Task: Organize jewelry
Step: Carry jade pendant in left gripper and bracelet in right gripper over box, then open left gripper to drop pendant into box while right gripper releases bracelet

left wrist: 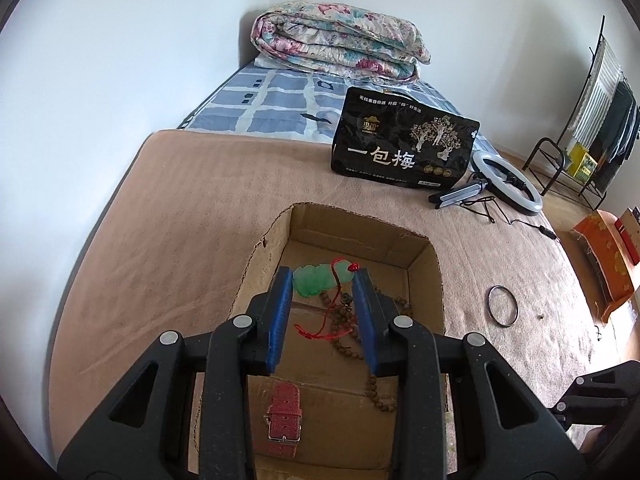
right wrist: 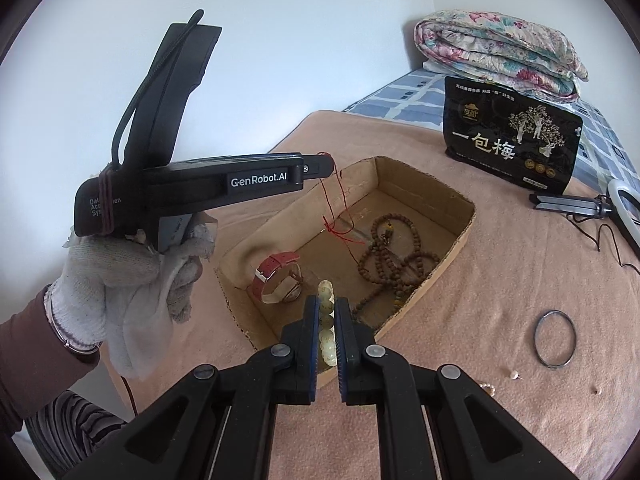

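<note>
Only the left wrist view showed the green pendant (left wrist: 318, 279) clamped between the left gripper (left wrist: 323, 280) pads, its red cord (left wrist: 325, 330) dangling over the cardboard box (left wrist: 426, 280) on the bed's blanket (left wrist: 180, 220). The right gripper (right wrist: 326, 312) pinched a pale bead bracelet (right wrist: 326, 320) above the box's near rim. A dark bangle (right wrist: 555, 339) lay just beside the box, and a gloved hand (right wrist: 132, 276) held the left gripper level.

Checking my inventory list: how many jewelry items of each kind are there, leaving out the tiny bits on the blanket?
Jade pendant: 1
Wooden bead strand: 1
Red watch: 1
Pale bead bracelet: 1
Dark bangle: 1
Total: 5
</note>
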